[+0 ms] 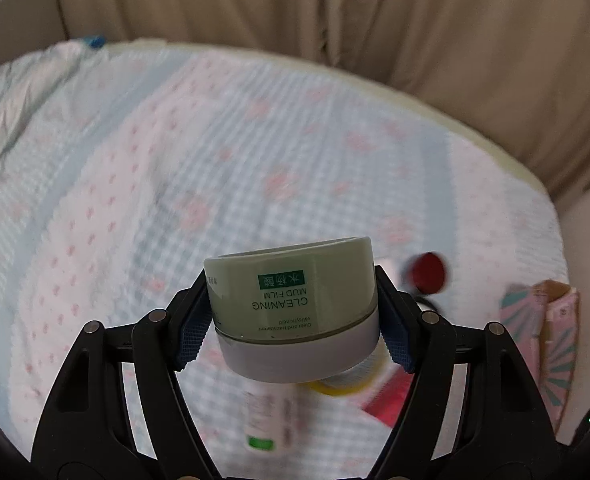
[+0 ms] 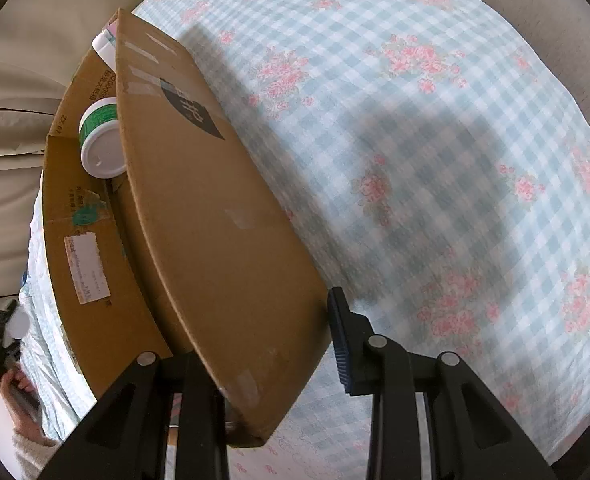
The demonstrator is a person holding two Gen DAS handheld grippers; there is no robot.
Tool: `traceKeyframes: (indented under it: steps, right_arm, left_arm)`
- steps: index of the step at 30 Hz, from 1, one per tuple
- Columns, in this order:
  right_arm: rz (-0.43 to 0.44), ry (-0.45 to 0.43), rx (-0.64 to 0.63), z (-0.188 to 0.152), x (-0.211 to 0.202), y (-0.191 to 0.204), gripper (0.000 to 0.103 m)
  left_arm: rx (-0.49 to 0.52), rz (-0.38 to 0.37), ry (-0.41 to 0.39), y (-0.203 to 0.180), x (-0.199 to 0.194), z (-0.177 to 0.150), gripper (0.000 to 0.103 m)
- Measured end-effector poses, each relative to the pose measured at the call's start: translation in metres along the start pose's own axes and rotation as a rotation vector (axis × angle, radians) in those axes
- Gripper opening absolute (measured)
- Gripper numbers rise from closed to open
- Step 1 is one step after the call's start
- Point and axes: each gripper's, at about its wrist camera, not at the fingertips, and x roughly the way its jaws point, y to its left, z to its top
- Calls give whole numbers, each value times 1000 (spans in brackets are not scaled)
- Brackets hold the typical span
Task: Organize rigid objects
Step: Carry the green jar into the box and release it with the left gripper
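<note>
Two grippers busy here: your left gripper (image 1: 295, 320) has its jaws pinching the pale green jar (image 1: 295, 304), upside down, lower centre of frame above the checked bedspread (image 1: 255, 140). Your right gripper (image 2: 279, 364) has its jaws clamped on the cardboard box (image 2: 215, 220) flap, lower centre, with a green-banded white tub (image 2: 101, 140) inside at upper left.

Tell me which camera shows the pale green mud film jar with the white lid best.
The left wrist view: the pale green jar fills the centre, upside down, clamped between the left gripper pads, label readable. The right wrist view shows only a tiny blurred glimpse at its left edge.
</note>
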Motion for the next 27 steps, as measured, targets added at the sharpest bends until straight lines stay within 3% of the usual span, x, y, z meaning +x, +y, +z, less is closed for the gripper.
traceKeyframes:
  steps: [7, 14, 20, 27]
  right_arm:
    - [20, 20, -10, 4, 0, -3, 28]
    - [29, 47, -33, 8, 3, -3, 29]
    - [40, 64, -54, 16, 5, -5, 29]
    - [45, 71, -70, 21, 8, -8, 29]
  left_arm:
    - [81, -79, -51, -87, -57, -9, 70]
    - [173, -179, -49, -190, -79, -37, 70]
    - [249, -260, -4, -286, -69, -74, 70]
    - [348, -309, 122, -371, -29, -140, 70]
